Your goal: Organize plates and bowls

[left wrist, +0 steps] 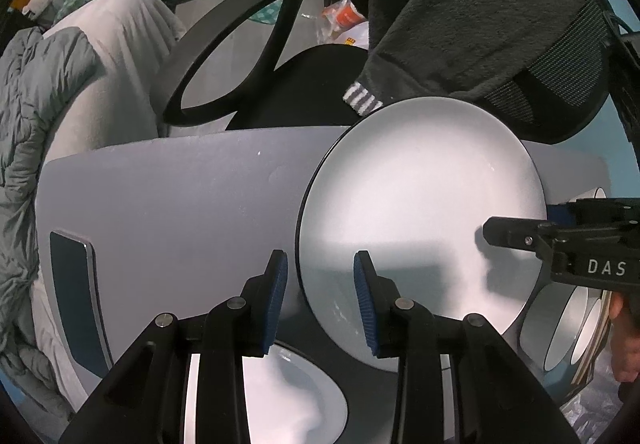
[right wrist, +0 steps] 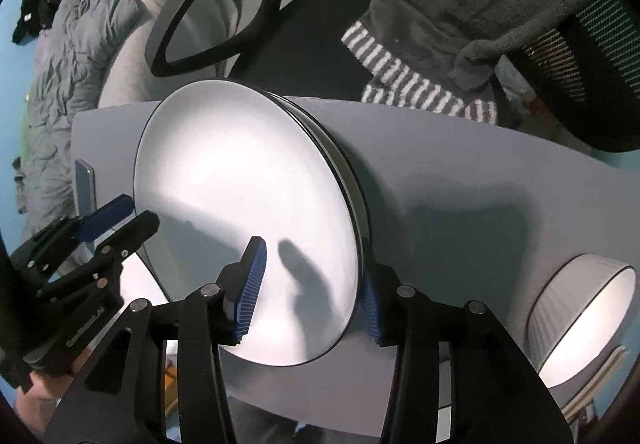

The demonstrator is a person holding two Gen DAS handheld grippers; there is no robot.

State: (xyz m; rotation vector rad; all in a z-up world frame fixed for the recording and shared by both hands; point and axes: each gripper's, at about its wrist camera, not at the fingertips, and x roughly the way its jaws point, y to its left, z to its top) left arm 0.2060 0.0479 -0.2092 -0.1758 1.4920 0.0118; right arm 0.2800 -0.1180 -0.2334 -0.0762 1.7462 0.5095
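Two handheld grippers meet over a grey table (right wrist: 460, 164) that fills the middle of both views. Behind it, from eleven to two o'clock, stands a black office chair (left wrist: 288, 92) with a dark grey fleece (left wrist: 460, 4) draped over its mesh back, and a rumpled bed (left wrist: 48, 92) lies off at nine o'clock.

On the table, a large white plate (right wrist: 248, 184) with a thin dark rim is held tilted up, its face bright under the light. In the right wrist view the right gripper (right wrist: 312, 292) straddles the plate's edge at five o'clock, blue pads on either side of the rim; whether they press the plate cannot be told. The left gripper (left wrist: 320, 300) hangs with its pads parted, one either side of the plate's lower left edge at seven o'clock, touching nothing that shows.

A white bowl (right wrist: 584, 316) stands at four o'clock in the right view, well apart from the plate. Another white dish (left wrist: 296, 396) lies beneath the left gripper, at six o'clock.
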